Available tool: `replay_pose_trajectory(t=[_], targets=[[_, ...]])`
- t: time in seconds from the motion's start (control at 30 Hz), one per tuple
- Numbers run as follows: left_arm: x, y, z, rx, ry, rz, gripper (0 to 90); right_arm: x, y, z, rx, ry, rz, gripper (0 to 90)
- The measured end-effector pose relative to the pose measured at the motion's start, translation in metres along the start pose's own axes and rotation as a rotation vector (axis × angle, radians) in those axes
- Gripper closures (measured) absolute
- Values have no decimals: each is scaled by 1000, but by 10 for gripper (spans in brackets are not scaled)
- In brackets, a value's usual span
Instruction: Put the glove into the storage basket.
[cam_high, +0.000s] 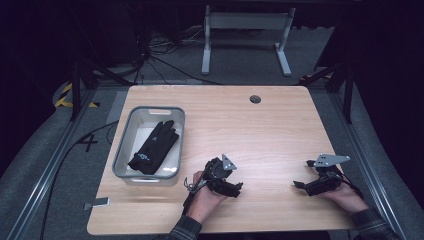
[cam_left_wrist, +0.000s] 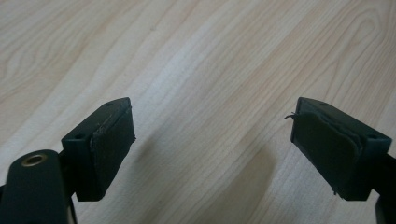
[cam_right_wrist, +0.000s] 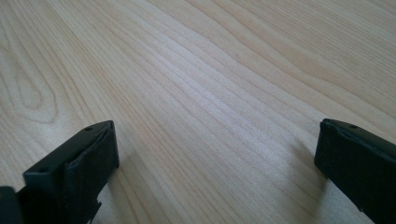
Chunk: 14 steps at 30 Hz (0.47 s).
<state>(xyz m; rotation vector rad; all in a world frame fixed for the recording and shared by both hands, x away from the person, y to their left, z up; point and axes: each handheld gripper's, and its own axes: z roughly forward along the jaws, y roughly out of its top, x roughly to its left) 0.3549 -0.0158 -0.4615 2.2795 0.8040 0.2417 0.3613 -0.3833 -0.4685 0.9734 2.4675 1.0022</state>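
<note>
- Near edge, left: the left hand-held gripper (cam_high: 231, 184) lies low over the counter (cam_high: 270, 125), a person's hand wrapped round its body. Its jaws stand wide with bare wood between them, and the pads (cam_left_wrist: 112, 140) touch nothing.
- Near edge, right: the right hand-held gripper (cam_high: 300, 184) rests at about the same depth, well apart from the left one. Its jaws also stand wide over bare wood, nothing held; its tips point left, toward the middle of the counter.
- Middle distance, left: a grey tray (cam_high: 131, 116) sits on the left part of the counter. In it lies a black glove (cam_high: 155, 147), cuff toward the near left corner, fingers toward the far right.
- Governing relation: the glove lies to the left of the left hand-held gripper and slightly farther away, beyond the tray's right wall. Its long axis runs on a diagonal, from near left to far right. The left hand is clearly the nearer; the right would have to cross the whole counter.
- Judgement: a reach for the glove would likely fall to the left hand, which must clear the tray's rim and come down from above, jaws set across the diagonal.
- Far: a round hole (cam_high: 255, 99) marks the counter's far edge; beyond it stand the grey legs of a frame (cam_high: 245, 30) on the floor.
</note>
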Motion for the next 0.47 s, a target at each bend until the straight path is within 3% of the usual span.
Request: replay_pose_trajectory(t=[0.17,0.47], targets=[[-2,-1,6,32,17,22,135,0,0,0,0,2,-1,1],[-2,-5,10,-3,13,39,73,0,0,0,0,2,-3,1]])
